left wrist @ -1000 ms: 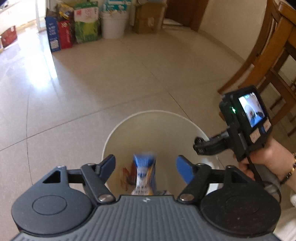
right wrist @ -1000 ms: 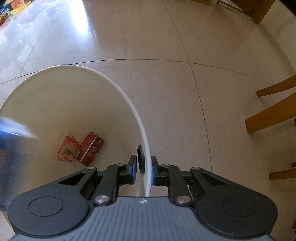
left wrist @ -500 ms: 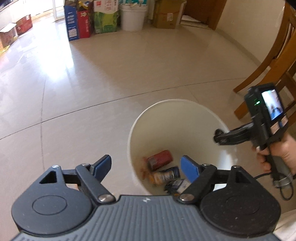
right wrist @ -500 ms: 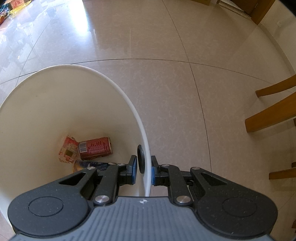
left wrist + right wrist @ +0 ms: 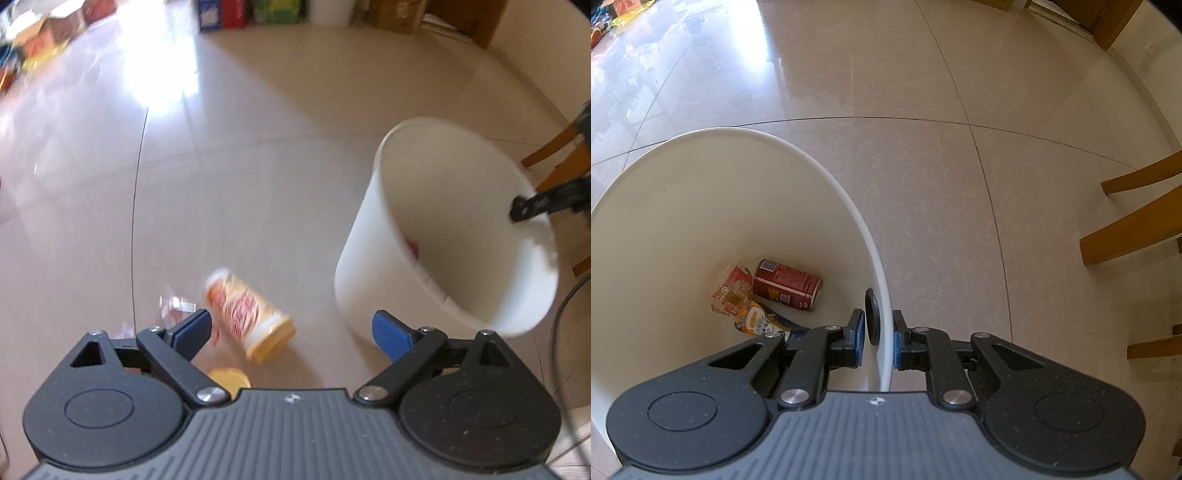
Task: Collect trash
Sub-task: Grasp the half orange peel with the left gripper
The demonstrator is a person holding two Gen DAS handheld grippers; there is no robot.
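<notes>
My right gripper (image 5: 875, 338) fingers clamp the smooth white plastic bin (image 5: 846, 192) rim. My left gripper (image 5: 291, 328) gapes wide, empty, above a blurred cylindrical yellow can (image 5: 249, 314).

The left tool (image 5: 291, 330) hung with its jaws spread wide and empty; the right tool (image 5: 875, 341) had its jaws nearly together, pinching something between.

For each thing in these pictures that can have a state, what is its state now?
left gripper: open, empty
right gripper: shut on white bucket rim
white bucket: upright, holds trash
red can: lying inside bucket
yellow canister: lying on floor, lid off
yellow lid: on floor, beside canister
</notes>
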